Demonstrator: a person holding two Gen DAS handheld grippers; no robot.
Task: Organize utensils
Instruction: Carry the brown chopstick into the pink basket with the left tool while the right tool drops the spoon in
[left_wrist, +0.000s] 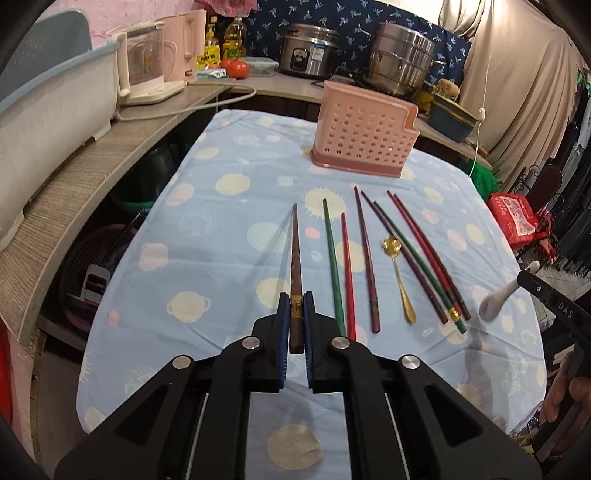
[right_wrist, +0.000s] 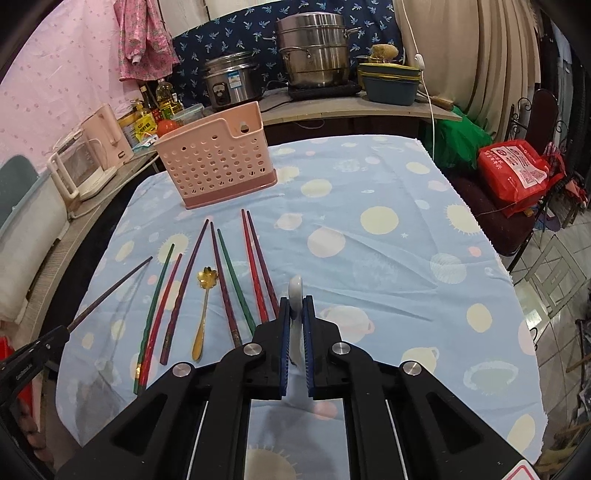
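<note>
**Both grippers loaded: chopstick left, ceramic spoon right**

The left gripper (left_wrist: 294, 314) is clamped on a dark brown chopstick (left_wrist: 294, 254). The chopstick's long axis runs straight ahead along the fingers, thick end between the pads, tip pointing toward the pink utensil holder (left_wrist: 364, 129) at the far end of the table (left_wrist: 207, 236).

The right gripper (right_wrist: 295, 314) is clamped on a white ceramic spoon (right_wrist: 296, 291), held edge-on, its long axis also in line with the fingers.

The remaining chopsticks (left_wrist: 365, 262), in red, green and purple, and a gold spoon (left_wrist: 397, 269) lie flat on the blue patterned cloth, roughly parallel, tips toward the holder.

The left view shows the white spoon's bowl (left_wrist: 493, 304) from the side. The right view shows the holder's hanging hole and the held chopstick (right_wrist: 110, 291) raised at an angle above the cloth.
</note>
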